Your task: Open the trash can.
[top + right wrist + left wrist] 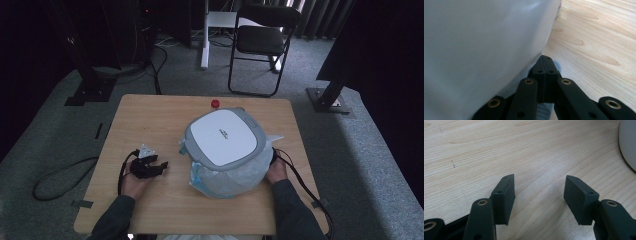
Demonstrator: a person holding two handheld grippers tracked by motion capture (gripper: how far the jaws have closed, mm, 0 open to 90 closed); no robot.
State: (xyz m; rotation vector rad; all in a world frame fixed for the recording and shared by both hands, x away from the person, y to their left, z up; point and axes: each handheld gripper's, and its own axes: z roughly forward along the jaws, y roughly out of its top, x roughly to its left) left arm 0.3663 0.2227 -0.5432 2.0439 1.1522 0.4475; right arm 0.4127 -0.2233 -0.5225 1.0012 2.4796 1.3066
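Left hand (131,182) rests low on the table (150,120), forearm in from the near edge; left gripper (159,166) lies just above the wood, tips pointing toward the scale, jaws spread w/ bare wood between them, nothing held. Right hand (276,172) sits at the bag's right side, cable looping behind it; right gripper (546,62) is tucked against the bag, jaws pressed flat together; can't tell if any film is caught between them. Bag (225,180) is clear/whitish plastic w/ blue tint, bunched near the table's front right of centre. Scale (223,136), white top w/ grey rim, rounded square, sits tilted on top of the bag. Small red cap (215,103) lies near the far edge, well apart.
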